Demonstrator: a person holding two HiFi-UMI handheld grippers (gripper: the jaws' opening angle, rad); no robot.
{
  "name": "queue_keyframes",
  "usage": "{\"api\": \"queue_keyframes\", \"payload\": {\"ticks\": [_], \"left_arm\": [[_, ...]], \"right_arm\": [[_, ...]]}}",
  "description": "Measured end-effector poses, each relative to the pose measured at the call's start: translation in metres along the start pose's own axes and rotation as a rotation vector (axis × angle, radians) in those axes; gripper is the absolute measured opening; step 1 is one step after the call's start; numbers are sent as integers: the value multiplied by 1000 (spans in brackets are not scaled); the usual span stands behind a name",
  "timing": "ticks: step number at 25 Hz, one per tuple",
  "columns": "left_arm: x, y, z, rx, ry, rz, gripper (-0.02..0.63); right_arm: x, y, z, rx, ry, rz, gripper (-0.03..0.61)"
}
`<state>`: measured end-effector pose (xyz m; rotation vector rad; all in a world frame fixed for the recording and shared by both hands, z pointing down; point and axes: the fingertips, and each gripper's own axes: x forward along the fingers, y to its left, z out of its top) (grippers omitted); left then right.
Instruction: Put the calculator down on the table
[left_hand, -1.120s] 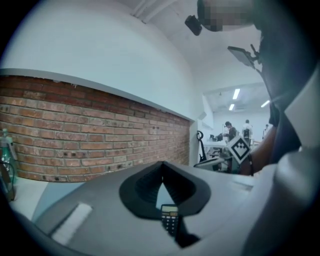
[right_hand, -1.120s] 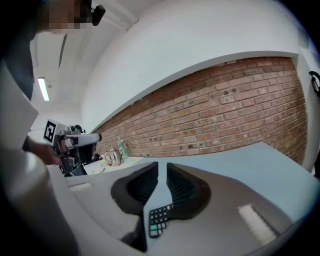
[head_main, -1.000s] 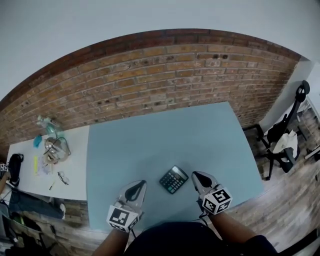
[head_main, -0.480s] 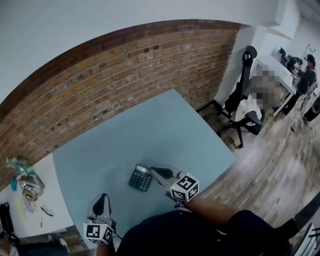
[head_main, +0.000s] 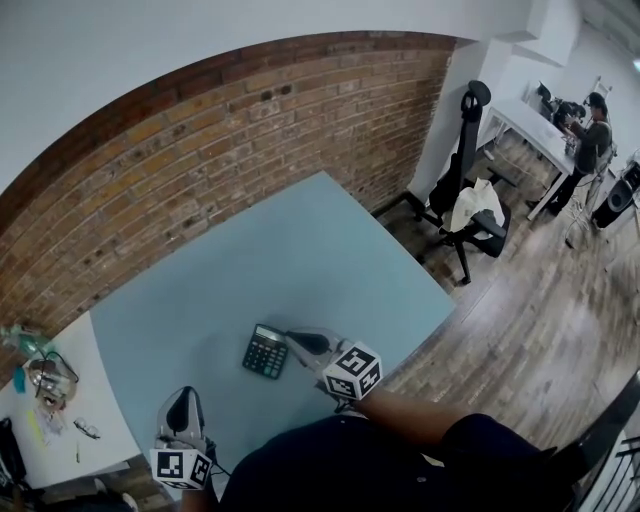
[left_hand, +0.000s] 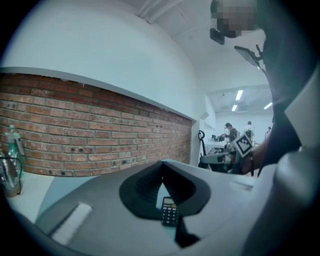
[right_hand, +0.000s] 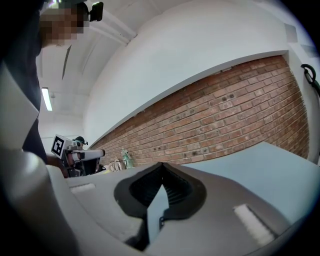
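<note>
The black calculator (head_main: 265, 351) lies flat on the light blue table (head_main: 280, 270), close to its near edge. My right gripper (head_main: 292, 338) rests just right of the calculator, jaws shut with nothing between them; in the right gripper view (right_hand: 161, 167) the tips meet over bare table. My left gripper (head_main: 183, 398) sits further left near the table's front corner, apart from the calculator. In the left gripper view (left_hand: 161, 167) its tips meet too, and the calculator (left_hand: 169, 211) shows through the gap below them.
A brick wall (head_main: 230, 130) backs the table. A white side table (head_main: 60, 400) with small clutter stands at the left. To the right are a black office chair (head_main: 470, 215) on wooden floor and a person (head_main: 590, 135) at a far desk.
The head view has swung to the right, bringing the chair and the far room into sight. The calculator still lies flat on the table with the right gripper beside it.
</note>
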<state>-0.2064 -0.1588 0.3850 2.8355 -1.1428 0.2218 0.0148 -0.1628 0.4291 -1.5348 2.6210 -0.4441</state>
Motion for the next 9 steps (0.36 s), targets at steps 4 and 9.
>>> {"api": "queue_keyframes", "payload": {"ticks": [4, 9], "left_arm": [[-4, 3, -2, -9, 7, 15, 3], [-8, 8, -8, -13, 10, 31, 3]], "right_arm": [[6, 2, 0, 0, 1, 8, 2], [13, 10, 8, -20, -4, 35, 2]]}}
